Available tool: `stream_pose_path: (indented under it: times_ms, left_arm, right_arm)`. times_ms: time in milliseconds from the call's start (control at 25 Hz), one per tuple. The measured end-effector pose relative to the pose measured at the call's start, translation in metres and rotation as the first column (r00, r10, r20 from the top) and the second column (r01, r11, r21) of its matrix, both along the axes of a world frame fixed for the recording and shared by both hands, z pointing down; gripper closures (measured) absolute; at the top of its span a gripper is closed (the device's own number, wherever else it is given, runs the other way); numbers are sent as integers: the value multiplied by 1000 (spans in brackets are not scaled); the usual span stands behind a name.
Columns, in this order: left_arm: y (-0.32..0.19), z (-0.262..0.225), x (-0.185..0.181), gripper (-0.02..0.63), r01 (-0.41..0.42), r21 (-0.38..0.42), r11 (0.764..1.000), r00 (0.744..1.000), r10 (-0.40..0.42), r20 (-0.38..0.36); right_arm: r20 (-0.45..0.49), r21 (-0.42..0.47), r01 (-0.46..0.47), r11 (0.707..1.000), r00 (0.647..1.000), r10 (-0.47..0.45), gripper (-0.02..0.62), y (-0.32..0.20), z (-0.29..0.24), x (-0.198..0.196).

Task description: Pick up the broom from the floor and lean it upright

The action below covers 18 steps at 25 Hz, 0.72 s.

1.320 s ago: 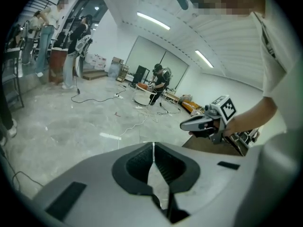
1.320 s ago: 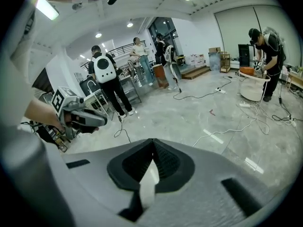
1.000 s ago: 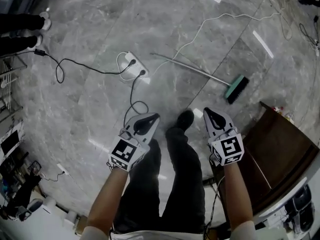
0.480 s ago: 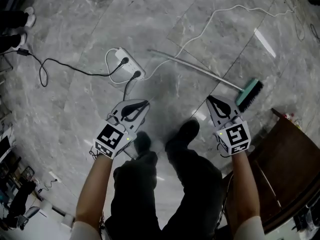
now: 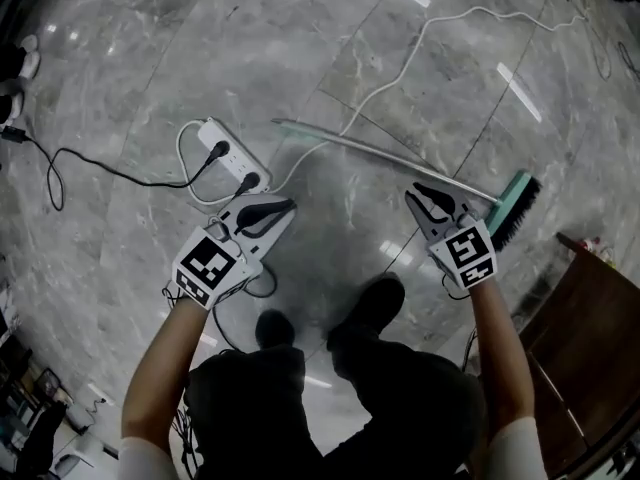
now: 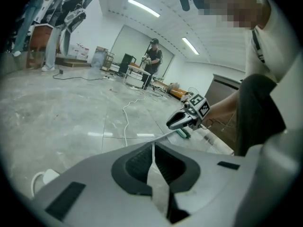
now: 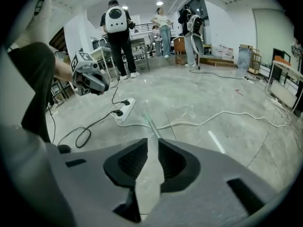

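Note:
The broom lies flat on the grey marble floor, its thin metal handle [image 5: 390,153] running from upper left to a teal head with dark bristles [image 5: 515,211] at the right. My right gripper [image 5: 412,194] hovers just short of the handle near the head. Its jaws have just been opening and stand apart with nothing between them; the handle [image 7: 150,124] shows on the floor just beyond the jaw tips [image 7: 152,143]. My left gripper [image 5: 288,205] is shut and empty, low over the floor short of the handle's middle. The left gripper view shows the shut jaws [image 6: 152,148] and the right gripper [image 6: 182,120] beyond.
A white power strip [image 5: 225,158] with black plugs and a black cable lies just left of the left gripper. A white cable [image 5: 400,63] crosses the floor beyond the handle. A dark wooden cabinet [image 5: 600,298] stands at the right. My own shoes [image 5: 375,303] are below. People [image 7: 116,32] stand far off.
Both grippers have sunk toward the floor and come closer to the broom as the person crouched. The right jaws have parted; the left stay shut.

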<state>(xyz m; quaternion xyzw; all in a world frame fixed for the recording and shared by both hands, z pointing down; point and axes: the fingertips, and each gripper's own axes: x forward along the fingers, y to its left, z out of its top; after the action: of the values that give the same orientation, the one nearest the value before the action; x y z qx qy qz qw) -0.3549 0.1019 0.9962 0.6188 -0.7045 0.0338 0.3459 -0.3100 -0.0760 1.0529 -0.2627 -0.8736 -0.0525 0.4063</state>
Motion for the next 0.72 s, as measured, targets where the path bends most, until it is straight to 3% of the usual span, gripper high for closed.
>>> stream_pose_path:
  times_ms: [320,720]
  left_arm:
    - [0,35,-3,595,-124,16,992,992,123,31]
    - [13,48,-6,594,-76,12,997,996,75,40]
  right_arm:
    - [-22,117,143,983,990,-141,486,-4,89,-17]
    - [-134,205,265,942,961,-241,479,-18,149,-23]
